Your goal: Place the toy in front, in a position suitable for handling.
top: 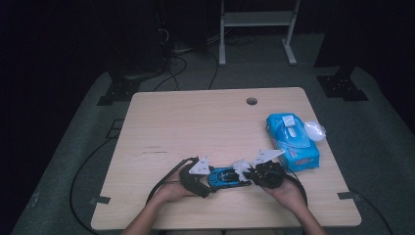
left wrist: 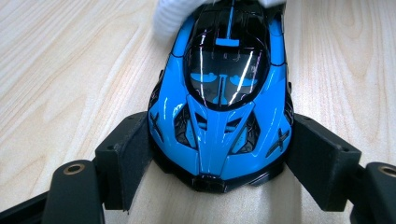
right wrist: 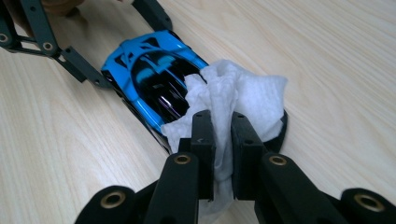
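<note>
While I look down from the high view, my left gripper (top: 208, 182) and my right gripper (top: 250, 172) meet near the front edge of the wooden table (top: 195, 122), with the blue toy car (top: 226, 177) lying between them. A blue tissue box (top: 292, 142) sits well apart, toward the table's right side.

From the left gripper view, my two jaws press against the car (left wrist: 219, 107) on both flanks near its nose, clamping it on the tabletop. A bit of white tissue (left wrist: 170, 18) touches the far end of the car.

From the right gripper view, my jaws are pinched tight on the white tissue (right wrist: 233, 98), which bunches up between them and drapes over one end of the car (right wrist: 149, 79). My left gripper (right wrist: 84, 56) holds the car's other end.
</note>
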Available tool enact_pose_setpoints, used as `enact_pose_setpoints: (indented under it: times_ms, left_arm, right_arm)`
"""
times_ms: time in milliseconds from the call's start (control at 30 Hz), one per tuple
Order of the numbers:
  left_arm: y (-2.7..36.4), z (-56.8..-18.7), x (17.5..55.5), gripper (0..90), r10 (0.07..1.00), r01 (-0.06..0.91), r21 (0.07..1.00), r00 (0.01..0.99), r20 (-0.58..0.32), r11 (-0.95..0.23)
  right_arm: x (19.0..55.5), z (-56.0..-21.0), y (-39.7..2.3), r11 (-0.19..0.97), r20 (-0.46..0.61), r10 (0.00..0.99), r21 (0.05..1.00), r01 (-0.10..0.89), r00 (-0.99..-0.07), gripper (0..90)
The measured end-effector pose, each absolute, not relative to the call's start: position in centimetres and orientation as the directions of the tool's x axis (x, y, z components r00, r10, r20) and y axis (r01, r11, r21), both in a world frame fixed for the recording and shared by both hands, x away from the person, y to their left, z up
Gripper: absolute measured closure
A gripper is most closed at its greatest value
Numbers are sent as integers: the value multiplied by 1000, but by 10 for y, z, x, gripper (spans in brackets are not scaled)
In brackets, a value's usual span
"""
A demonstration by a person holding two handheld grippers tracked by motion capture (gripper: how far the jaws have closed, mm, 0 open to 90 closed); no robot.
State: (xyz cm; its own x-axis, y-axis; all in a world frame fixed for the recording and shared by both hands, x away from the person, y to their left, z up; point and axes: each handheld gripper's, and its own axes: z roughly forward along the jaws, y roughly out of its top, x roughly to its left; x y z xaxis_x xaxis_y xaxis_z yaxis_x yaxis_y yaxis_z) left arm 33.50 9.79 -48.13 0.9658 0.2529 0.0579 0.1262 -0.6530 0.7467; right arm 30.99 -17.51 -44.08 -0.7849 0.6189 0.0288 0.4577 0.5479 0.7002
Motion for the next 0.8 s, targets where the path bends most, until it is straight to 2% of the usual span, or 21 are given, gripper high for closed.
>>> enact_pose_setpoints:
  times_ms: [300, 600, 800]
  left_arm:
    - [98, -481, 335, 253, 251, 124, 744, 966, 61, -657]
    - [99, -481, 335, 253, 253, 126, 744, 966, 59, -656]
    - [98, -481, 335, 253, 253, 128, 745, 966, 57, -655]
  right_arm:
    - [308, -442, -176, 550, 31, 617, 698, 460, -786, 815]
    - [314, -440, -151, 569, 36, 575, 700, 432, -817, 816]
    - [323, -437, -164, 515, 66, 618, 720, 466, -784, 815]
